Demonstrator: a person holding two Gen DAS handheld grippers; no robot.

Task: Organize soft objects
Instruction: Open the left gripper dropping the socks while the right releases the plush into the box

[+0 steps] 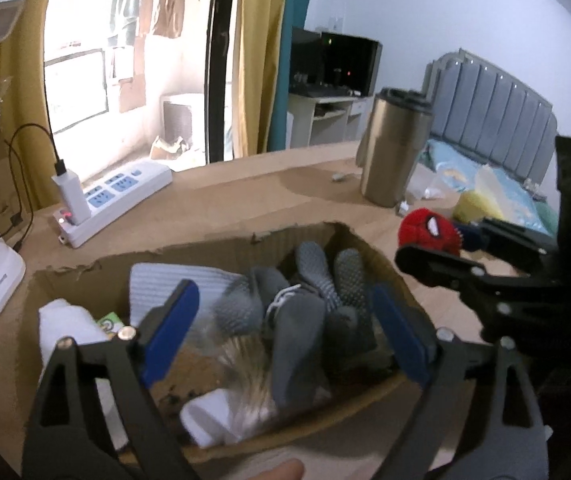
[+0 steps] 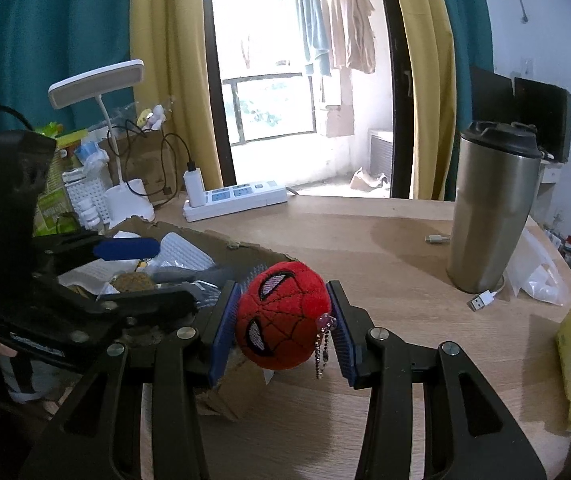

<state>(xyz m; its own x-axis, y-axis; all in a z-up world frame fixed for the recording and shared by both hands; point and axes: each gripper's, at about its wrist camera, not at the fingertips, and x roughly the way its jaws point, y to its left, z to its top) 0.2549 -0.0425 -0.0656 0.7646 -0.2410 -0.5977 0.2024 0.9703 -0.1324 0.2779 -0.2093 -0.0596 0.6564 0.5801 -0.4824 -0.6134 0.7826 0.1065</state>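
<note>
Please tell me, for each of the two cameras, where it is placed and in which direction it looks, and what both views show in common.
Left wrist: sits on the left gripper, looking down into the cardboard box holding grey gloves; its open blue-padded fingers and a fingertip show.
Right wrist: sits on the right gripper, looking across the table toward the balcony door; its fingers squeeze the red Spider-Man plush.
Shared: box, plush, steel tumbler, power strip, and each other's gripper.
</note>
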